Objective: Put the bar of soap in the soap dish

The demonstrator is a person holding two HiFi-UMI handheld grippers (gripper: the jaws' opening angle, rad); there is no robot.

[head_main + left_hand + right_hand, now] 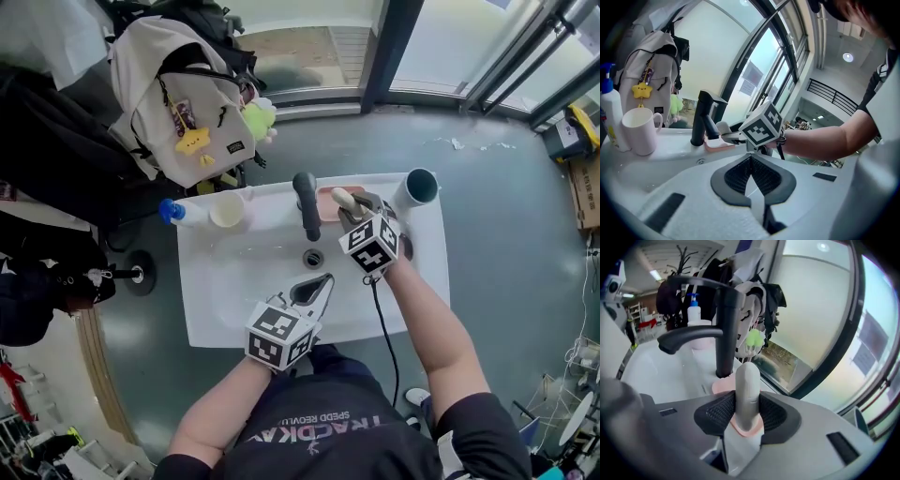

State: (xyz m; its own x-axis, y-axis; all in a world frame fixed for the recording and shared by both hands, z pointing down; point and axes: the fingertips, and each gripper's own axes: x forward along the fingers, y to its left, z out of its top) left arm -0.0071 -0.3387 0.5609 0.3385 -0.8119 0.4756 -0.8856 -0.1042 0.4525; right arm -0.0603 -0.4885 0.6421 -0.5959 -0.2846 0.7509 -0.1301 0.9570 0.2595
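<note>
While the step in hand is judged to be the setting-down, items are listed by size.

Sink [217,298]: white basin with a flat ledge along its far side.

Left gripper [320,288]: at the near rim, jaws closed together with nothing between them; plays no part and is best kept there.

Right gripper [748,411]: over the far ledge, right of the faucet, jaws clamped on the bar of soap.

Faucet [306,202]: black, just left of the dish. Its spout leans toward the near side, so the approach should stay to the right of it.

Soap dish [722,386]: pink and shallow, on the far ledge, directly below the jaws.

Bar of soap [748,389]: pale, gripped on its broad faces and standing on edge above the dish. Whether its lower edge touches the dish cannot be told.

Handling note: lower until the edge meets the dish near its middle, then part the jaws slowly. A bar on edge will likely tip flat, so release low to keep it from sliding off onto the ledge.
</note>
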